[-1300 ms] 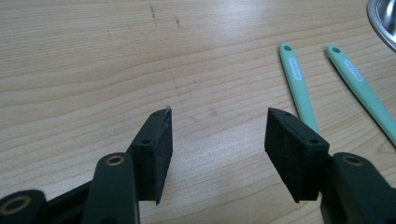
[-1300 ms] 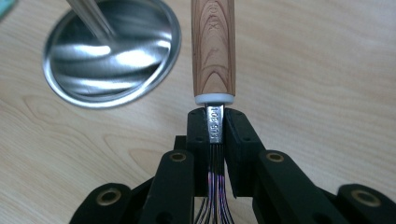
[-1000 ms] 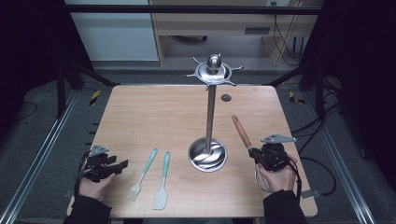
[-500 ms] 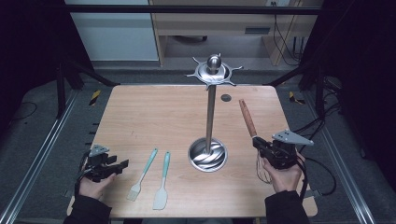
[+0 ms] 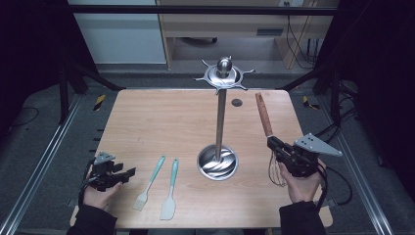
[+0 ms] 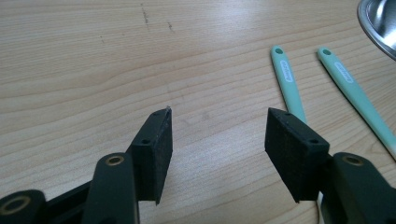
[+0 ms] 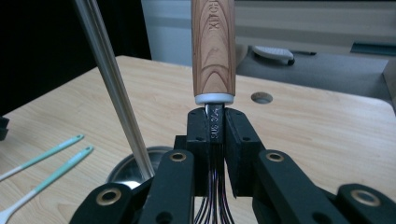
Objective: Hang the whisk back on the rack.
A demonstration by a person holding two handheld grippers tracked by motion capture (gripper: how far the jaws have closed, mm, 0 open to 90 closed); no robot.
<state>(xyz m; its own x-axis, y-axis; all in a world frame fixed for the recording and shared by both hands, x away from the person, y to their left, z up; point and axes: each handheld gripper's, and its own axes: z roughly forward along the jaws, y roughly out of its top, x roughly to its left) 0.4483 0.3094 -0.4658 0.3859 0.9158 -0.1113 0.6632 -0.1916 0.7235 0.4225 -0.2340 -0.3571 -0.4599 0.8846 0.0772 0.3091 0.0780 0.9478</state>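
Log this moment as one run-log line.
right gripper: shut on whisk, handle up, raised off table | left gripper: open, idle near brush and spatula | rack: hooks bare

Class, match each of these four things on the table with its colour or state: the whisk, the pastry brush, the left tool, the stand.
Things:
1. whisk
2. pastry brush
3. left tool
4. stand

States:
A. upright, shiny metal, round base
B. jaws apart, holding nothing
C. lying flat, mint green handle
D. gripped in the right tool, wooden handle pointing away from the person

Pairs: 1-D, 2-C, 3-B, 4-A
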